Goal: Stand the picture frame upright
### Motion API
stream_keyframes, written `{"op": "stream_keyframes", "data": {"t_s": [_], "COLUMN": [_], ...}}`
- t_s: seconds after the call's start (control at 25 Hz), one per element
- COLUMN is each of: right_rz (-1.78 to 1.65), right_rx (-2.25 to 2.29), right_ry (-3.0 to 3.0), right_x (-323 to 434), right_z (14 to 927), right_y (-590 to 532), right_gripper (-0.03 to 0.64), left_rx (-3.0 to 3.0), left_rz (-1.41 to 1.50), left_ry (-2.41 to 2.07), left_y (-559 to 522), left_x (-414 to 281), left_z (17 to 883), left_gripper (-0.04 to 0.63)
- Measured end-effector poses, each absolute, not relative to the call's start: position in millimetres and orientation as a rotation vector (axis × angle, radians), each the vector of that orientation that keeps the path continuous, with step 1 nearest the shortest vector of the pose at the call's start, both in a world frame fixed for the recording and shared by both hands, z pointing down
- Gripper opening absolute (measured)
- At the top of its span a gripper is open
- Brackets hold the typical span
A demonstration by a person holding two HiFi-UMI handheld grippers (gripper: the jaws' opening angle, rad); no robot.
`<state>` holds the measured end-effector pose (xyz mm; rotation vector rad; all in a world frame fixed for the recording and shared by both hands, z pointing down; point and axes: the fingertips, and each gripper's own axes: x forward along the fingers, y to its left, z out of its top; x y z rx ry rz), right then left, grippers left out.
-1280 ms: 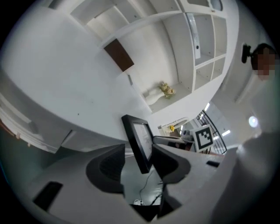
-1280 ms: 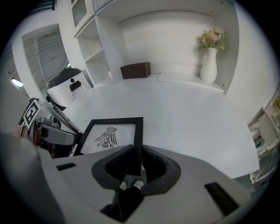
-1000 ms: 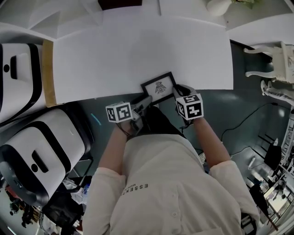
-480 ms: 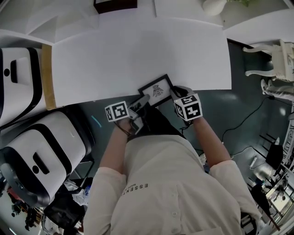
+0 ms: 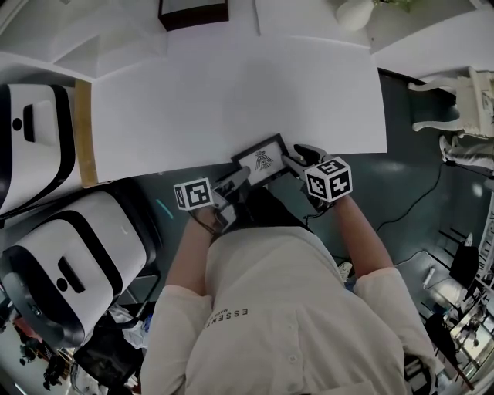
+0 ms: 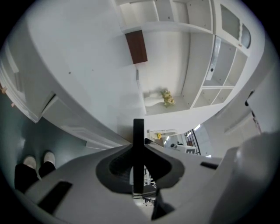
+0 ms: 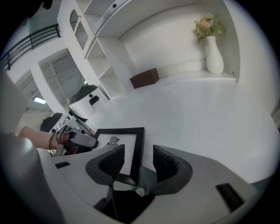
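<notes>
The picture frame (image 5: pixel 262 160), black with a white print, lies near the front edge of the white table (image 5: pixel 231 85). My left gripper (image 5: pixel 235 179) has been closing on the frame's near-left corner. In the left gripper view the frame (image 6: pixel 138 131) stands edge-on between the shut jaws of my left gripper (image 6: pixel 138 162). My right gripper (image 5: pixel 292 160) is at the frame's right side, and its jaws have just opened. In the right gripper view the frame's (image 7: pixel 118 148) right rail runs between the spread pads of my right gripper (image 7: pixel 139 161), neither pad pressing on it.
A dark brown box (image 5: pixel 193 13) and a white vase (image 5: pixel 355 11) stand at the table's far edge. Large white-and-black machines (image 5: pixel 69 254) fill the floor to the left. A white chair (image 5: pixel 463 100) is at the right. A cable (image 5: pixel 409 208) runs across the floor.
The right gripper's jaws have spread off the frame's right edge. The left gripper has closed on the frame's near-left corner. The frame has barely shifted.
</notes>
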<state>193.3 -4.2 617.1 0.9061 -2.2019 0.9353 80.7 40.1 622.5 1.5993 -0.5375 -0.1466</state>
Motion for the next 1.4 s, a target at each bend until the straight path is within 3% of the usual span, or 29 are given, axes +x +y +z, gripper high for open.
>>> {"op": "stream_keyframes", "data": {"t_s": [0.36, 0.68, 0.8, 1.08, 1.4], "right_rz": [1.295, 1.416, 1.428, 1.426, 1.287], "right_rx": [0.647, 0.25, 0.189, 0.147, 0.255], "right_ry": [-2.359, -2.45, -2.446, -2.493, -2.557], "right_x": [193, 182, 183, 168, 109], "right_z": [595, 564, 563, 541, 527], "right_y": [-1, 9, 8, -1, -55], "right_gripper": [0.199, 0.196, 0.103, 0.094, 0.091], "left_rx": [1.665, 1.755, 1.77, 1.78, 1.933], "left_rz": [-0.165, -0.132, -0.132, -0.135, -0.057], "left_ry": [-0.497, -0.431, -0.439, -0.508, -0.593], "left_y": [37, 42, 41, 33, -30], "left_x": [81, 85, 82, 66, 0], "left_z": [591, 564, 562, 548, 540], "left_gripper": [0.071, 0.071, 0.071, 0.072, 0.074]}}
